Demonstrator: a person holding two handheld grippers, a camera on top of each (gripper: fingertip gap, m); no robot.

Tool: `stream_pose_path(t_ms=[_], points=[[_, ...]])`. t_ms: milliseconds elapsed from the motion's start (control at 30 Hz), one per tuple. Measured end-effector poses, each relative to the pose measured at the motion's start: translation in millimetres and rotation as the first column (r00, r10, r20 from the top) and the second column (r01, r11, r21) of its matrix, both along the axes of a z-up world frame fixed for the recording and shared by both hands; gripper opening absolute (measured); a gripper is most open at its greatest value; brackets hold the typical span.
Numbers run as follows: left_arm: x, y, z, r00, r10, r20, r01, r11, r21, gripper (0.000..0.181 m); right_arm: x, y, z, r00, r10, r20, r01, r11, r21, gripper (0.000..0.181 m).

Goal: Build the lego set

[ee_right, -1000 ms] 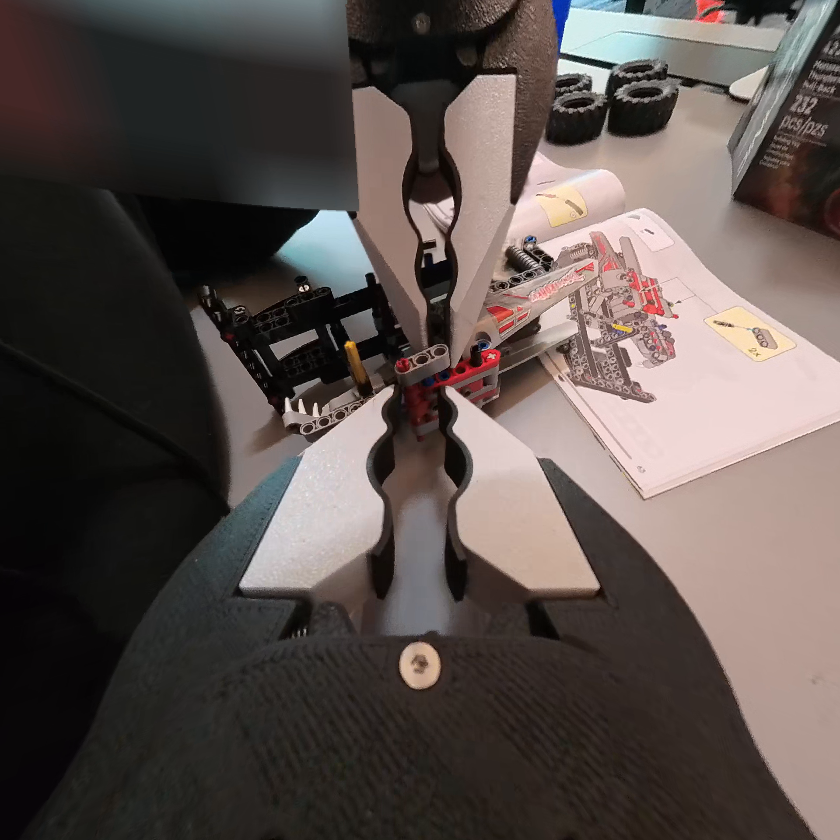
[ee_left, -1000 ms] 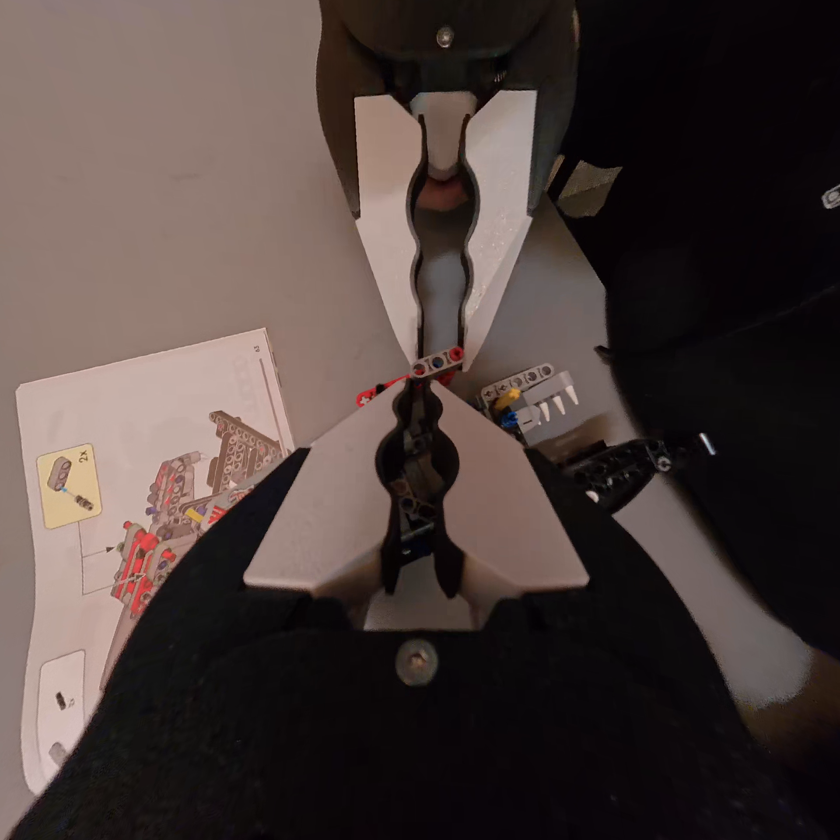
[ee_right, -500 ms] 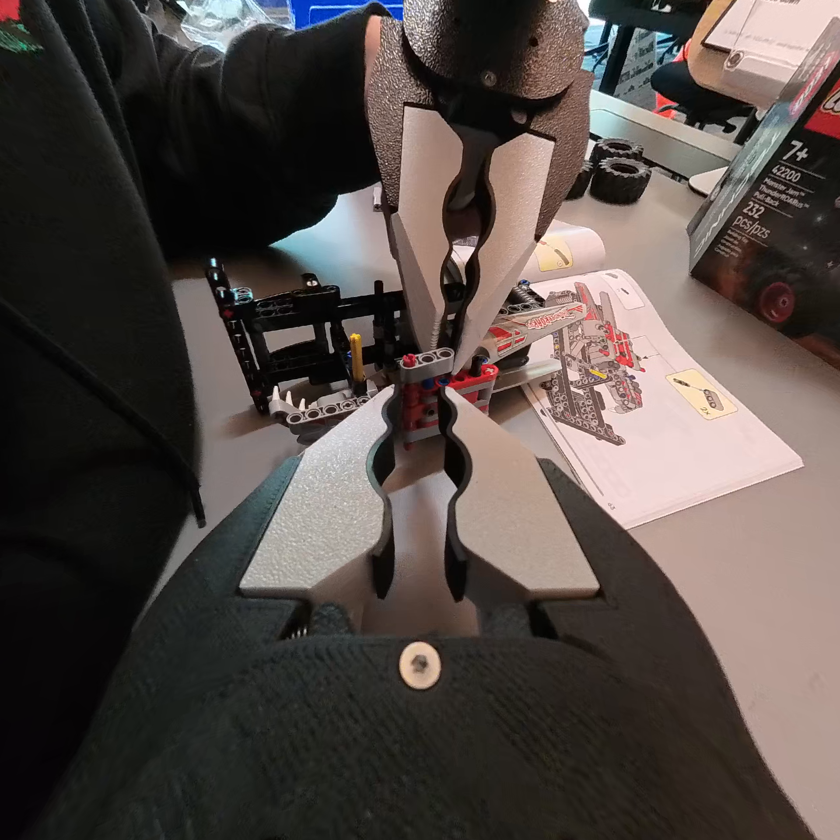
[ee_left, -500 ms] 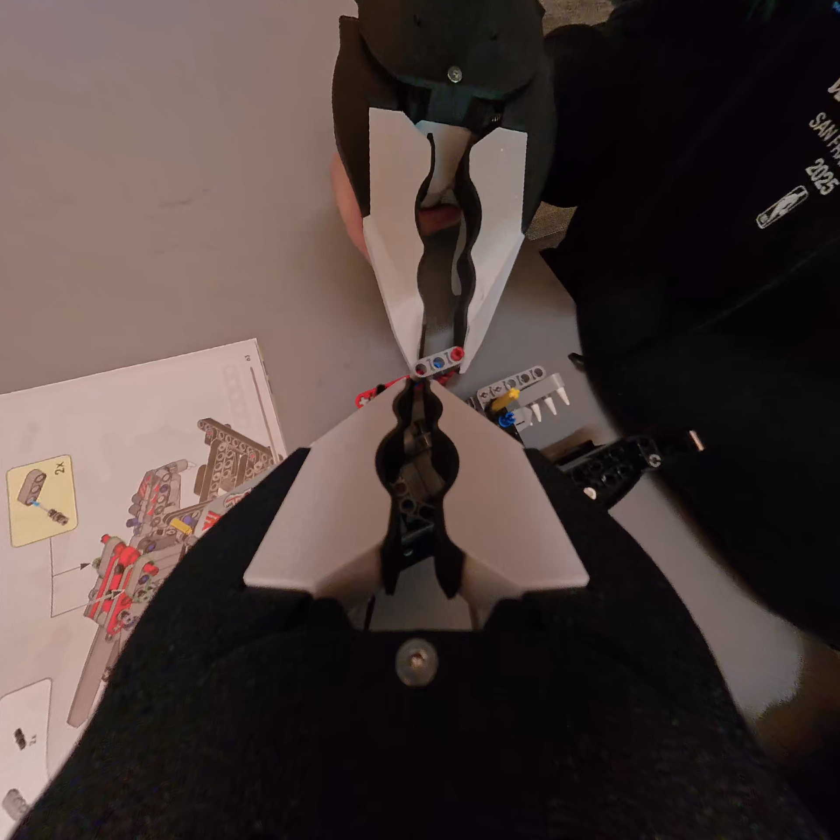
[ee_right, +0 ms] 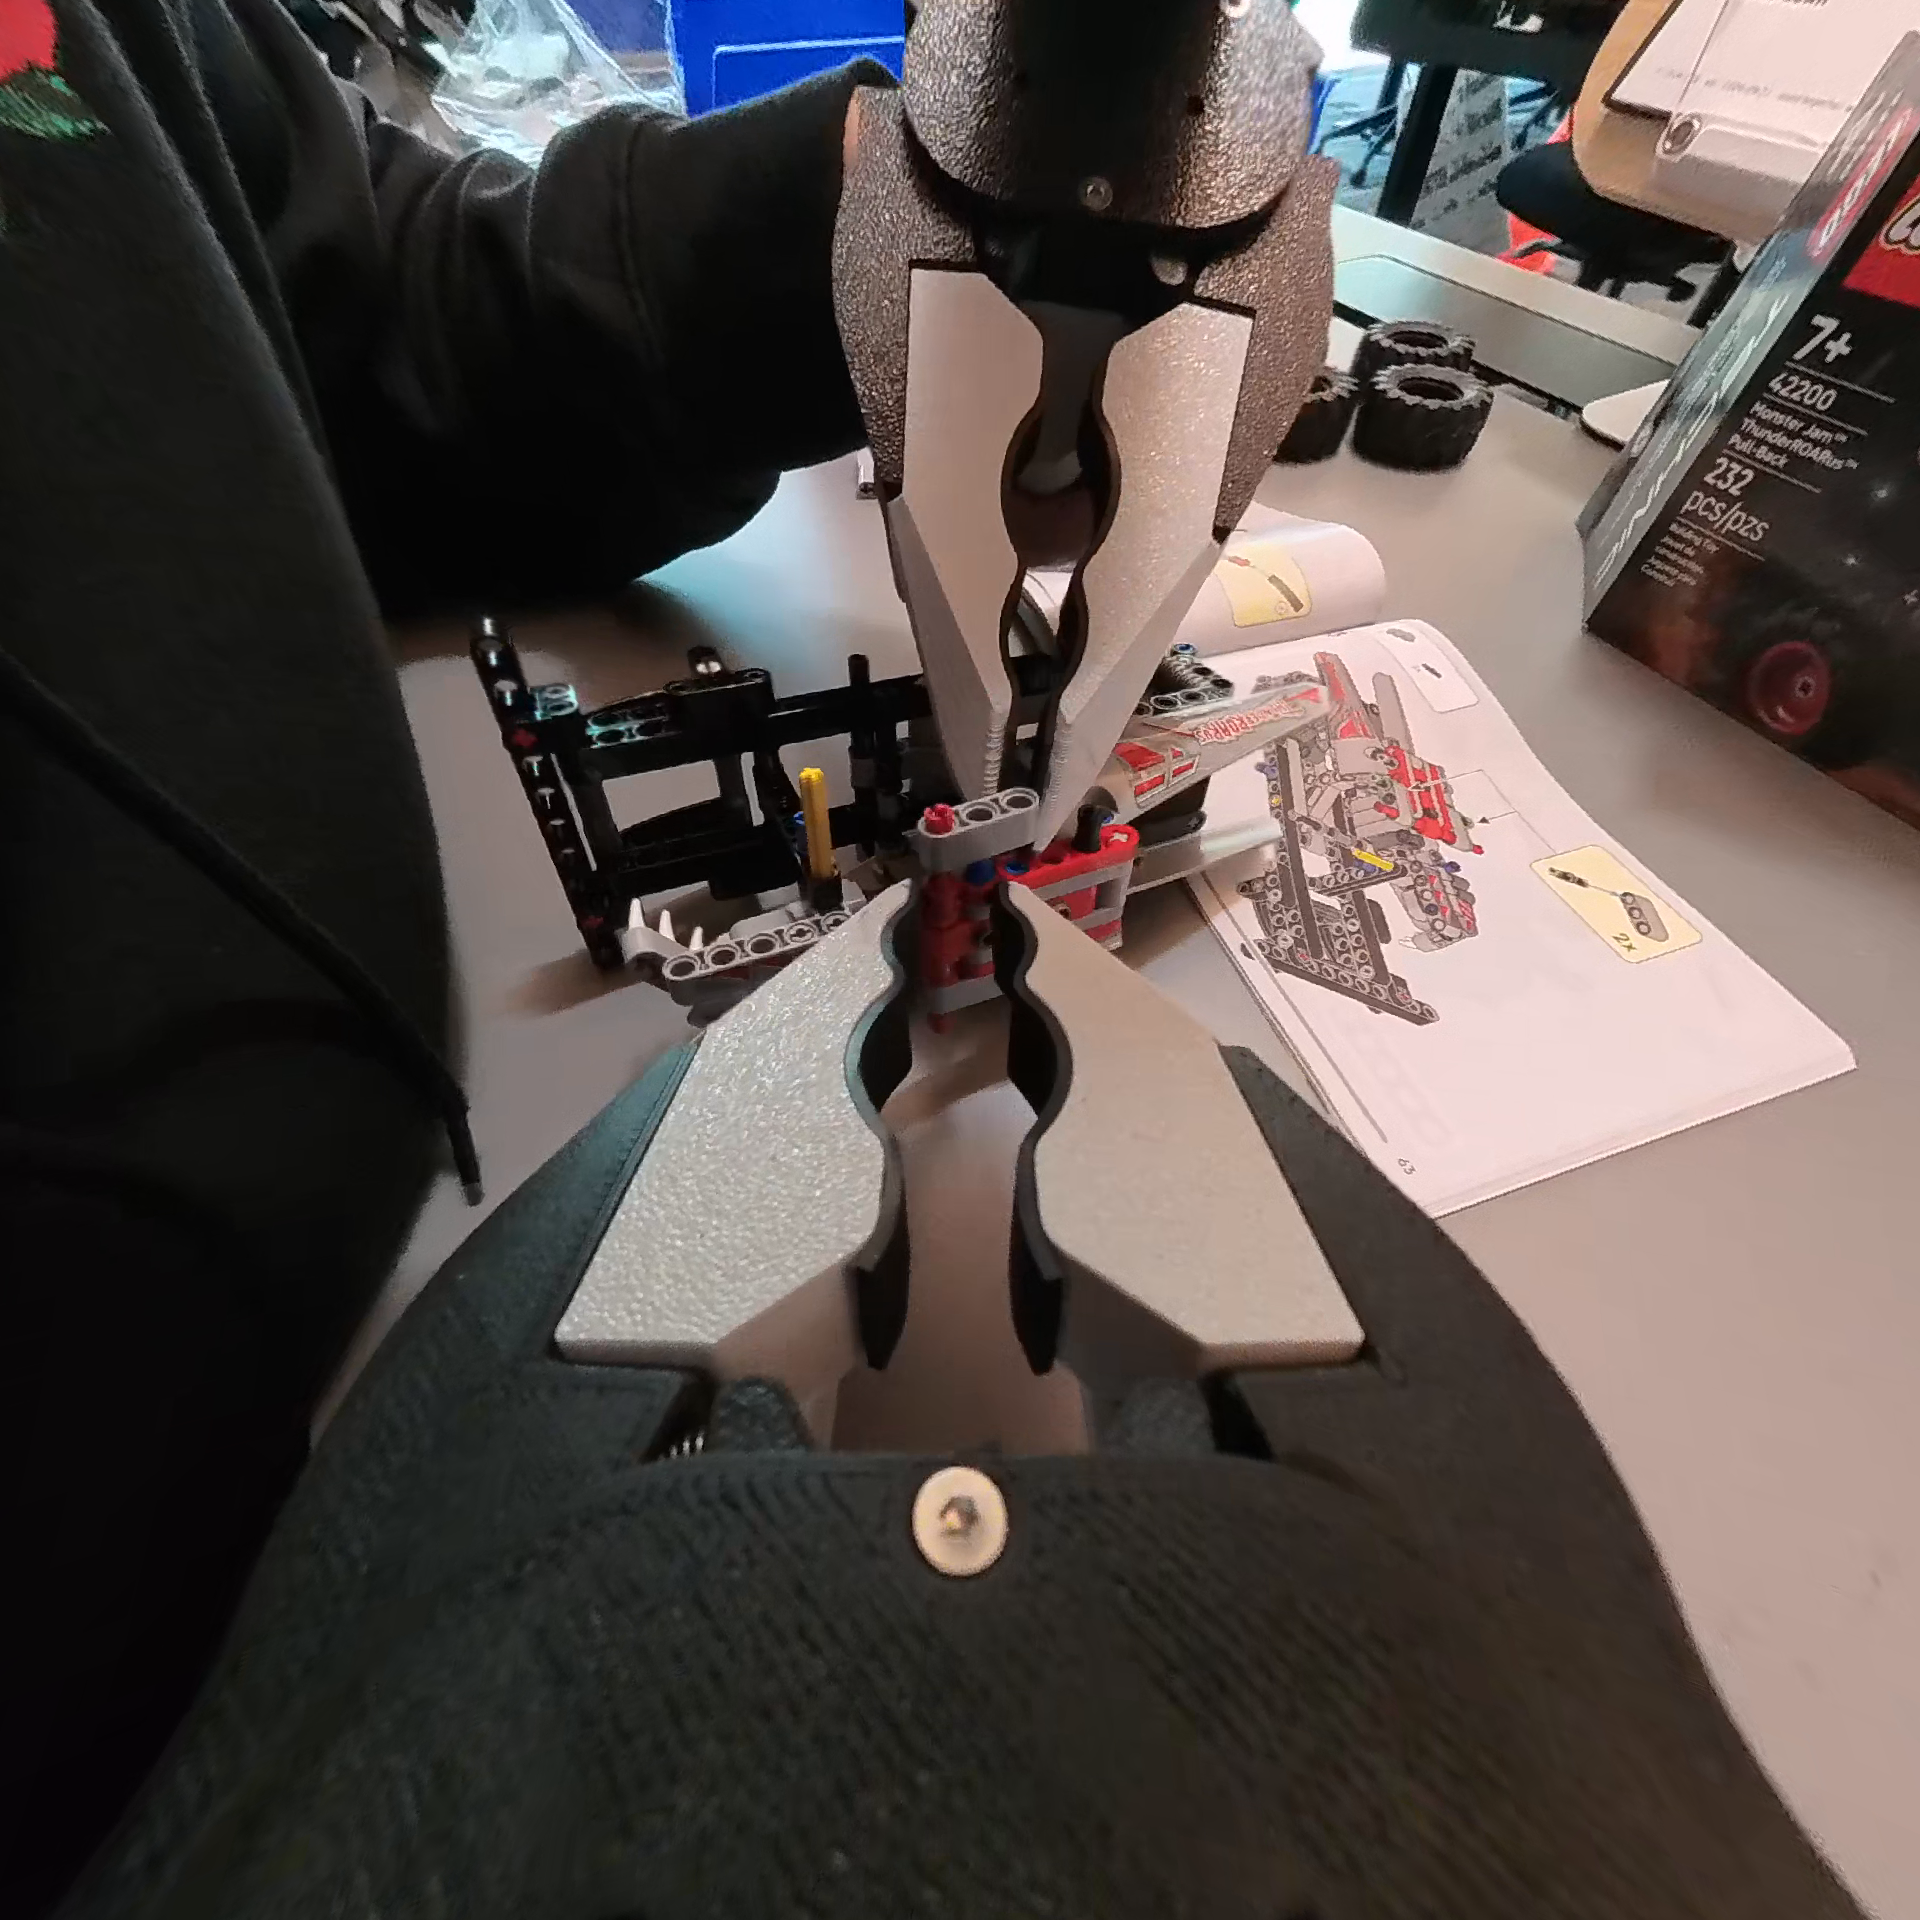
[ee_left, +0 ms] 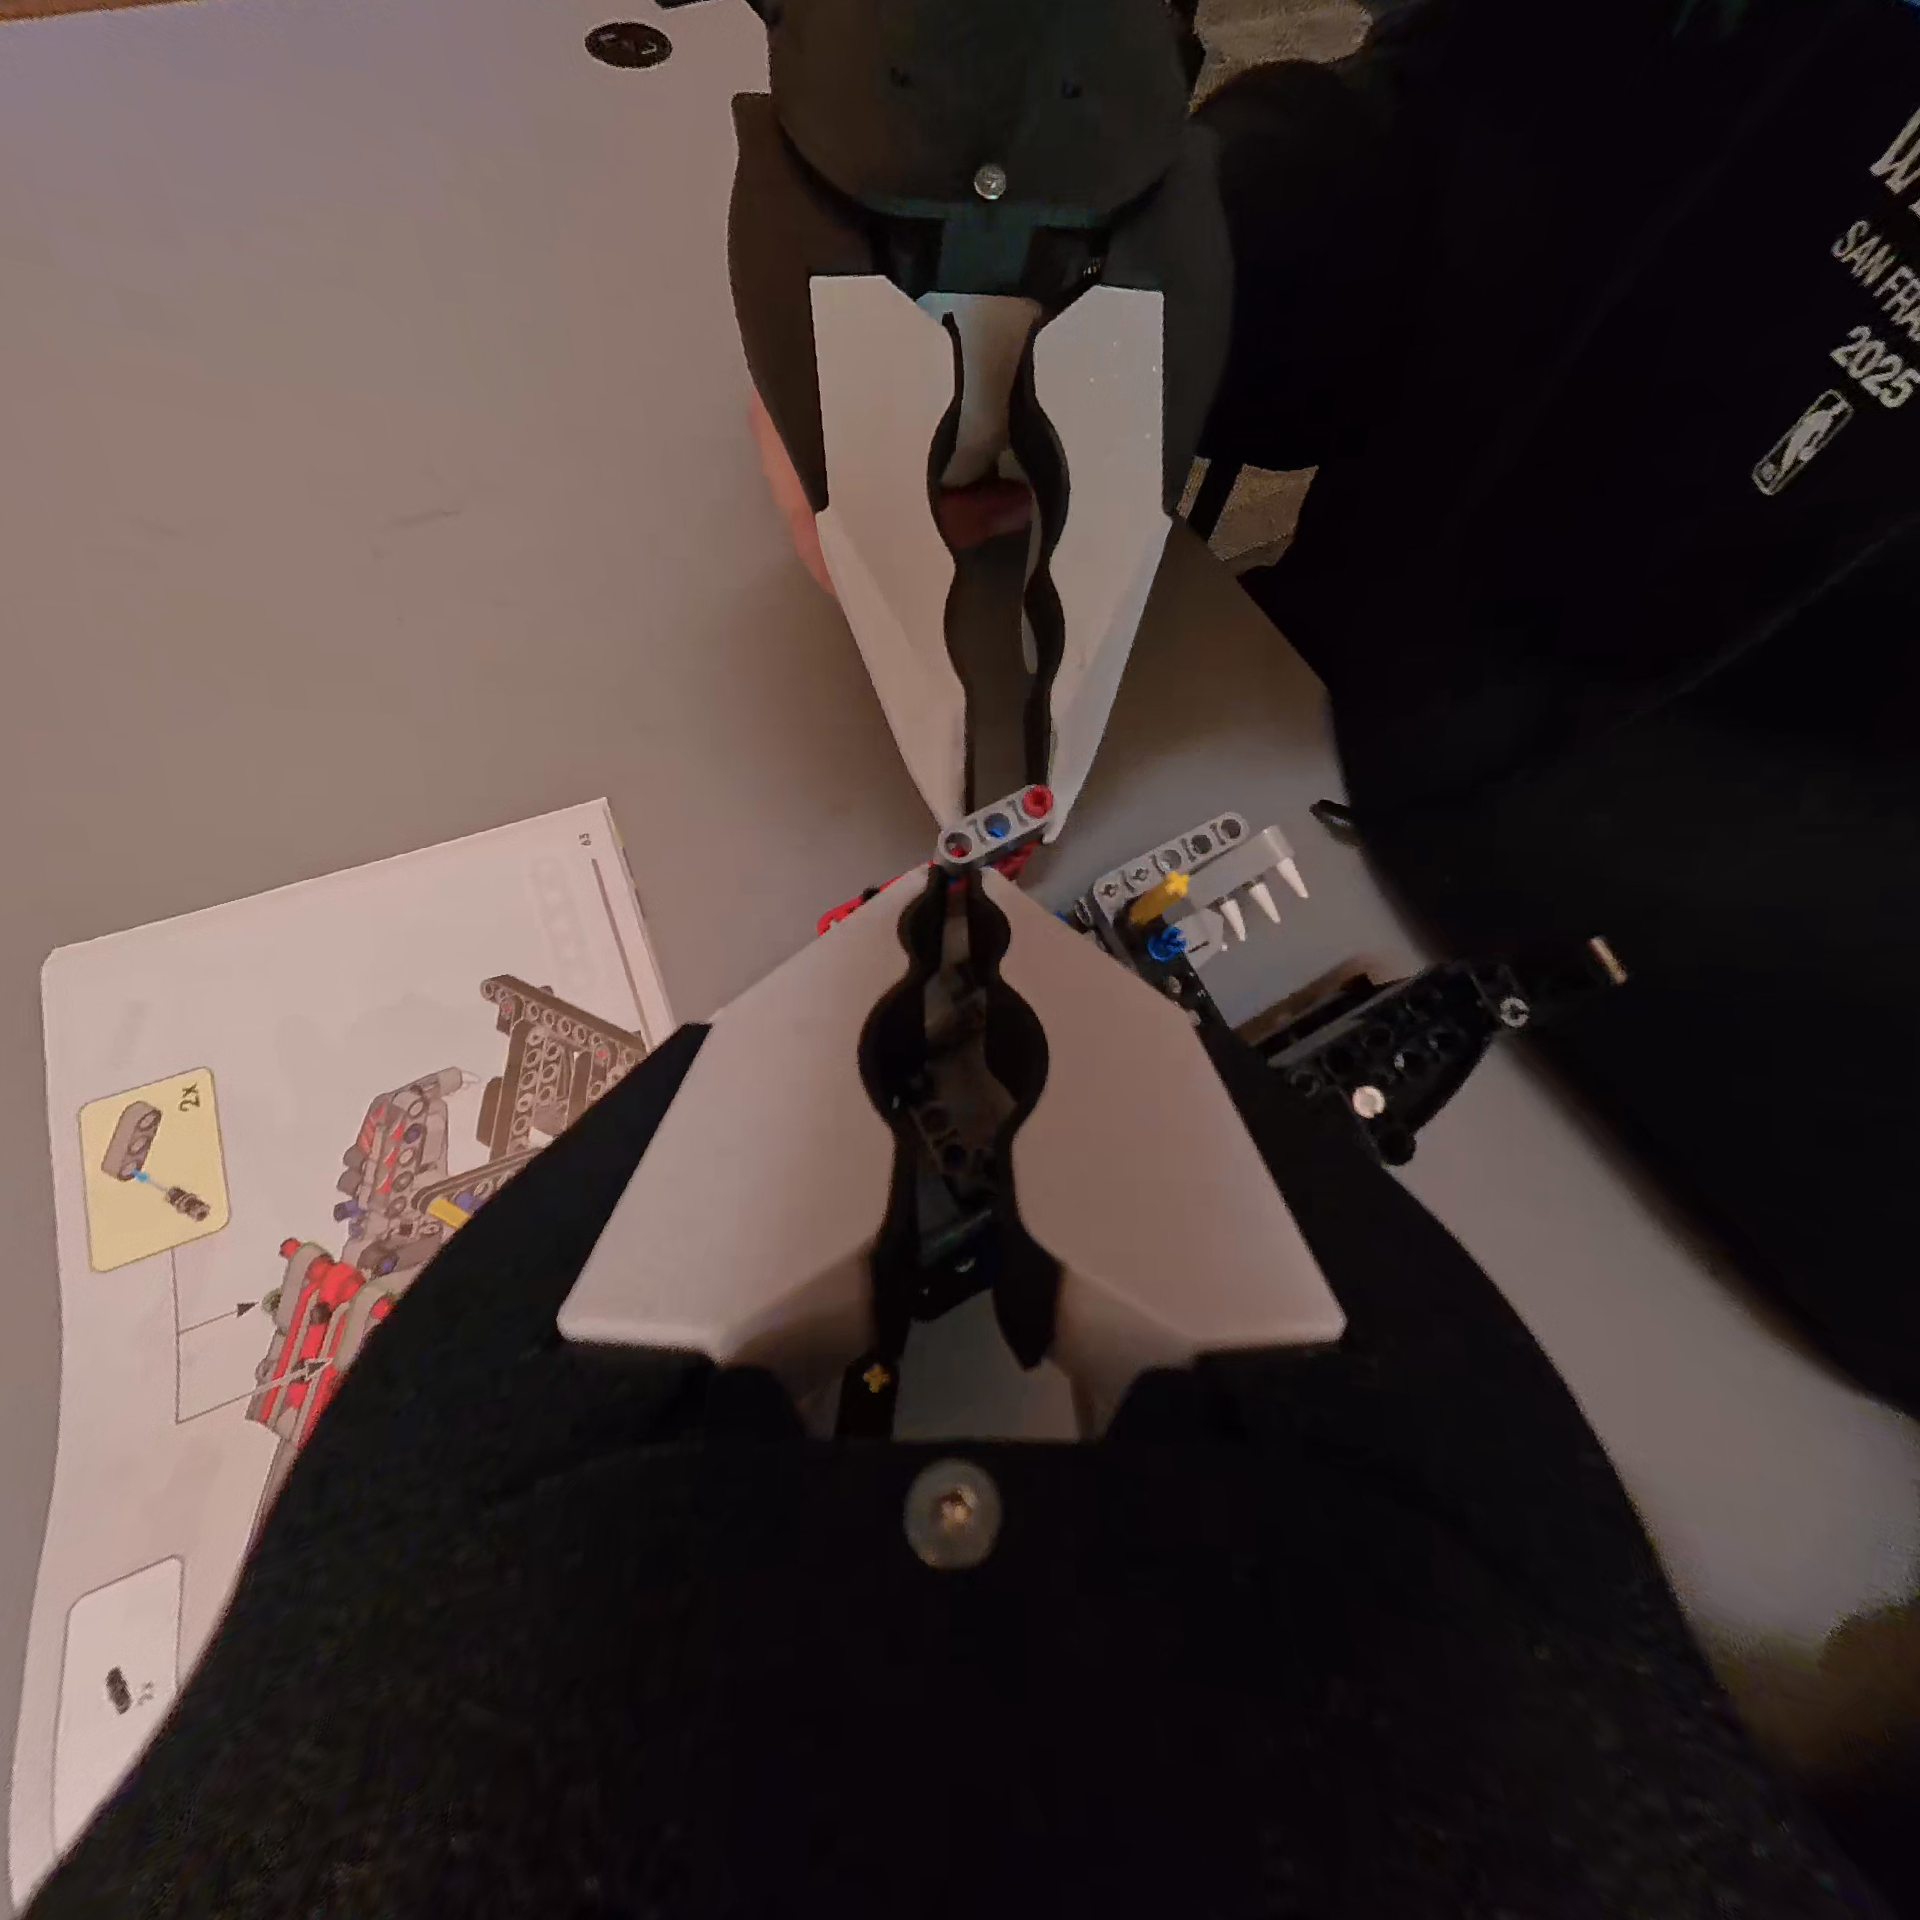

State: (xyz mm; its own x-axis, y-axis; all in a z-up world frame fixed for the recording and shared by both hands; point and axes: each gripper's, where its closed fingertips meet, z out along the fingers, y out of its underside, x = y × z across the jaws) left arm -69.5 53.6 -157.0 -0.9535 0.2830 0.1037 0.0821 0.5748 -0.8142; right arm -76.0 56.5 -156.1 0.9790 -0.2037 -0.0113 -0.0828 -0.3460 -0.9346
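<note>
The left tool [ee_left: 954, 883] is clenched on the lego model [ee_right: 966, 914], its tips closed on the red and grey section. The right tool [ee_right: 961, 894] grips that same section from the opposite side, tip to tip with the left. A short grey beam [ee_left: 995, 828] sits on top of the model, touching both tools' tips. The model rests on the grey surface [ee_left: 312, 520]. Just beside the model lies the open instruction booklet [ee_right: 1538, 997]; beyond the booklet stand black tyres [ee_right: 1403, 400] and the set's box [ee_right: 1766, 540].
</note>
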Motion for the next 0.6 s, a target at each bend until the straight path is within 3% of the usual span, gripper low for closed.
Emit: stream_pose_path(t_ms=[267, 367, 600], points=[[1, 1, 0, 1.0, 0.002, -0.025, -0.003, 1.0, -0.006, 0.001, 2, 1, 1, 0.999, 0.009, -0.042, -0.009, 1.0, 0.019, 0.011], [1, 1, 0, 1.0, 0.002, 0.003, -0.002, 1.0, 0.002, 0.002, 1, 0, 6, 0.994, 0.039, -0.1, -0.033, 0.997, 0.064, 0.022], [-3, 2, -2, 1.0, -0.019, -0.015, 0.019, 1.0, 0.015, 0.003, 2, 0, 13, 0.988, 0.071, -0.138, -0.054, 0.991, 0.12, 0.016]])
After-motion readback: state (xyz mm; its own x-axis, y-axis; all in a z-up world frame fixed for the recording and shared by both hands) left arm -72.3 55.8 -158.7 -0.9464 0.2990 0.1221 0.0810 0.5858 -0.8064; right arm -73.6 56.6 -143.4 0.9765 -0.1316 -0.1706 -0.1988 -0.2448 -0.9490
